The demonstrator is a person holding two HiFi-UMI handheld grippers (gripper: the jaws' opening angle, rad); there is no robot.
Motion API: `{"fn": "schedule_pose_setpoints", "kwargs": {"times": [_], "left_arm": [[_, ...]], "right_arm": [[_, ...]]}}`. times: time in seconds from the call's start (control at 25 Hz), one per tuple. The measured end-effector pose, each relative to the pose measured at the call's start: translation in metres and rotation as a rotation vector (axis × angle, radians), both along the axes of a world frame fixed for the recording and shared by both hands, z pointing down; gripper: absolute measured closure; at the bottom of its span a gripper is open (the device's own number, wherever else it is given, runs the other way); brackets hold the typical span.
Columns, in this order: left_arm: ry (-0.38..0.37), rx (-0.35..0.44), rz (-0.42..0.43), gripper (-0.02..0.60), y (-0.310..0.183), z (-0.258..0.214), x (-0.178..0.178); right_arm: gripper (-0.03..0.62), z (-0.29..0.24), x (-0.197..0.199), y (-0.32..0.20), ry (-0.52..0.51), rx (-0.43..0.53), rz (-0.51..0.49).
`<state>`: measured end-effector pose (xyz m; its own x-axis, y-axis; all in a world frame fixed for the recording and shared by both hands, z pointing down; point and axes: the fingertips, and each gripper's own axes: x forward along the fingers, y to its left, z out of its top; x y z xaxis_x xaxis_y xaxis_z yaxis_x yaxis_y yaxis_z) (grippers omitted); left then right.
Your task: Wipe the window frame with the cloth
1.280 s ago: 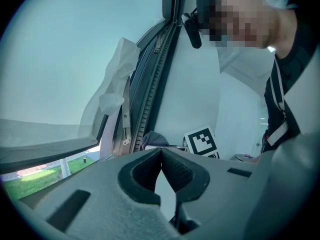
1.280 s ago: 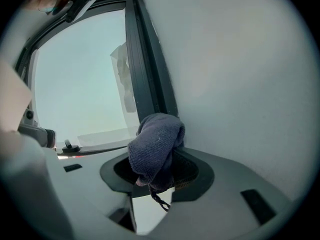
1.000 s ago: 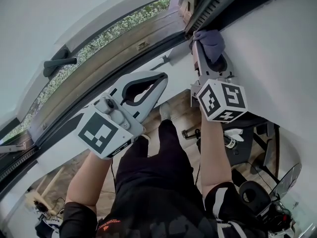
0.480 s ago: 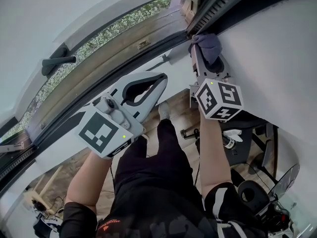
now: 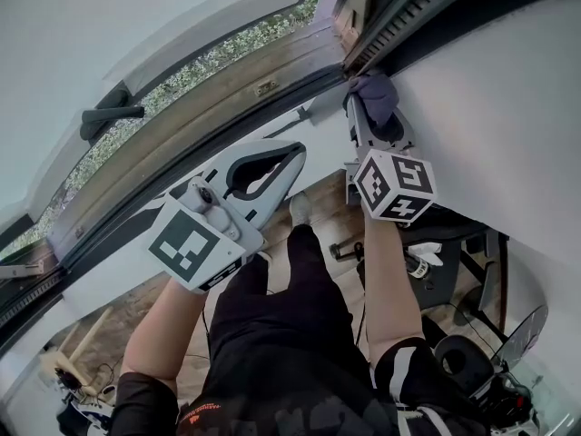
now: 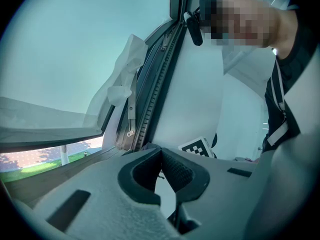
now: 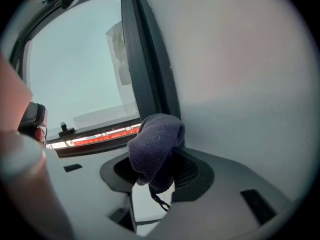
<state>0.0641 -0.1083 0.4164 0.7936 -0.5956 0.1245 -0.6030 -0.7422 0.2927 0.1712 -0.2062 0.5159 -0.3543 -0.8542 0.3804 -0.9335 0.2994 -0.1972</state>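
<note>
While right gripper [image 7: 155,170], raised, pinches bunched dark cloth [image 7: 156,141] at window frame [image 7: 146,74], left gripper [image 6: 160,156] fingers are closed, empty.

- Left gripper [image 5: 294,151]: pale grey moulded shell, black ribbed jaw pads [image 6: 178,172], white cube [image 5: 193,246] with black square markers.
- Right gripper [image 5: 366,105]: same grey shell, same marker cube [image 5: 395,184].
- Person: black short-sleeved top [image 5: 272,384], white sleeve stripes [image 5: 406,348], black trousers [image 5: 290,289].
</note>
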Motion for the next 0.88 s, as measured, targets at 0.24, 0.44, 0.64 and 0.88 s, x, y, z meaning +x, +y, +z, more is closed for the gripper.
{"fn": "schedule_pose_setpoints", "kwargs": {"times": [0.24, 0.44, 0.64, 0.88], "left_arm": [[-0.004, 0.004, -0.001, 0.561, 0.005, -0.002, 0.0], [-0.01, -0.007, -0.008, 0.561, 0.012, -0.003, -0.002], [-0.008, 0.028, -0.011, 0.561, 0.022, -0.015, -0.006], [0.004, 0.084, -0.019, 0.561, 0.029, -0.045, -0.01]], "right_arm": [[0.439, 0.003, 0.0, 0.005, 0.002, -0.01, -0.005], [0.439, 0.003, 0.001, 0.011, 0.001, -0.008, -0.007], [0.437, -0.013, 0.0, 0.023, -0.003, 0.016, -0.008], [0.437, -0.064, -0.002, 0.028, -0.007, 0.101, -0.021]]}}
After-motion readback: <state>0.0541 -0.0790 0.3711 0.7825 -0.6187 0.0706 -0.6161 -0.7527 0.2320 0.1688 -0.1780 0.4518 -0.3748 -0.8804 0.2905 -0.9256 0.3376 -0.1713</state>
